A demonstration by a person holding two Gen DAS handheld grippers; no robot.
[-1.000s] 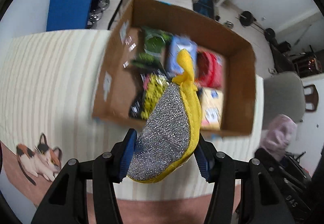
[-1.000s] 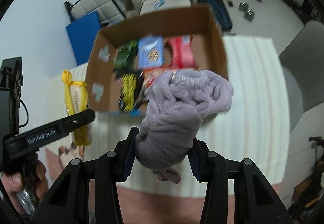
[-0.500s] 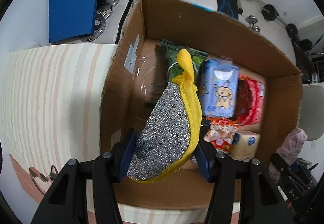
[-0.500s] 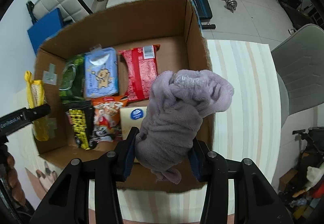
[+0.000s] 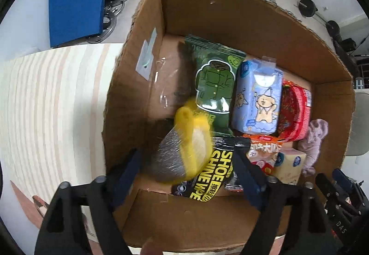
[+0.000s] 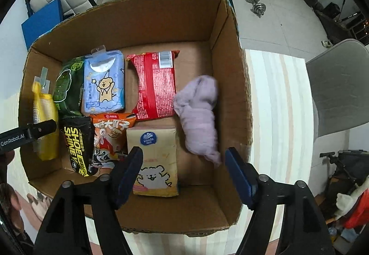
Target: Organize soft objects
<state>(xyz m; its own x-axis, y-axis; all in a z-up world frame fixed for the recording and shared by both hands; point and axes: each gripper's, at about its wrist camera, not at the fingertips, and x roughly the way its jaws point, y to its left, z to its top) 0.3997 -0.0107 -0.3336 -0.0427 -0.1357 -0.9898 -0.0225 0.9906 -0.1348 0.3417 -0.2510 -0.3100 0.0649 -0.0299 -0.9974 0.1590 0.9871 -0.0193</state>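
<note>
- Over the cardboard box [image 6: 230,98], both grippers hang with jaws spread wide and nothing between them: left gripper [image 5: 188,169], right gripper [image 6: 183,174].
- Yellow scrubber [image 5: 184,151], silver mesh on one face, shows blurred at the box's left side, just beside the black wipes pack; whether it has settled on the floor of the box I cannot tell.
- Lilac fleece cloth [image 6: 198,116] sits blurred in the bare strip between the red packet and the right wall of the box.
- Judgement: both soft items are now inside the box, so the drop step looks done or nearly so. No other loose soft item shows on the striped tablecloth [image 6: 276,98], so little seems left beyond pulling the tools clear.
- Readable writing: "SHOE SHINE WIPE" in yellow on the black pack [image 5: 212,176]; "GenRobot.AI" on the left tool's side as seen from the right wrist.
- Blue tissue pack [image 6: 103,84] carries a cartoon bear; green pack [image 5: 213,84] a cartoon coat; orange snack bag [image 6: 110,133] has Chinese characters.
- Red packet [image 6: 155,86] shows a barcode, print too small to read.
- Beige tissue pack [image 6: 154,158] bears a round blue logo, lettering unclear.
</note>
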